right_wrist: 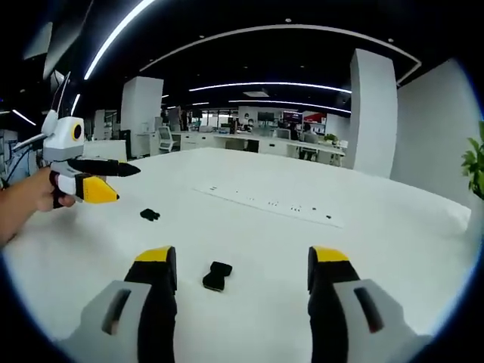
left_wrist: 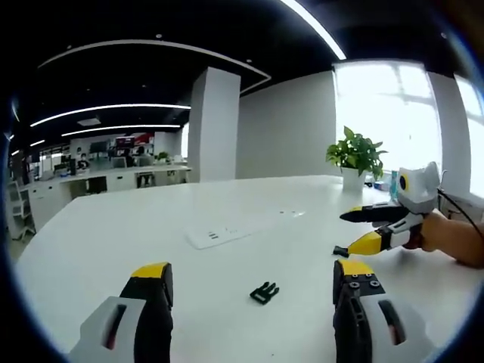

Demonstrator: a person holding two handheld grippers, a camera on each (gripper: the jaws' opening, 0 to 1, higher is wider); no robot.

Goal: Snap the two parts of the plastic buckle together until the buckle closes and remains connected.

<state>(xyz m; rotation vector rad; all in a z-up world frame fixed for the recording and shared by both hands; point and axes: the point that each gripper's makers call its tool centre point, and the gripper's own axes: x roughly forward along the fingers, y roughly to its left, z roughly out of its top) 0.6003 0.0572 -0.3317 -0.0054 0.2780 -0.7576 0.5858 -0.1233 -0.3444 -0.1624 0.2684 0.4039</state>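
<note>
- My left gripper [left_wrist: 253,299] has its jaws wide apart, holding nothing; one buckle half [left_wrist: 265,292] lies on the white table [left_wrist: 113,234] just ahead between them, at about 12 o'clock.
- My right gripper [right_wrist: 240,283] is likewise spread and empty, the other buckle half [right_wrist: 217,275] just ahead at 11 o'clock, long axis running away from me.
- Each hand looks nearest its own half.

white table [left_wrist: 113,234] | two black buckle parts [right_wrist: 217,275] [right_wrist: 150,215] apart | potted plant [left_wrist: 355,157] | flat panel, maybe sockets [right_wrist: 272,204]
</note>
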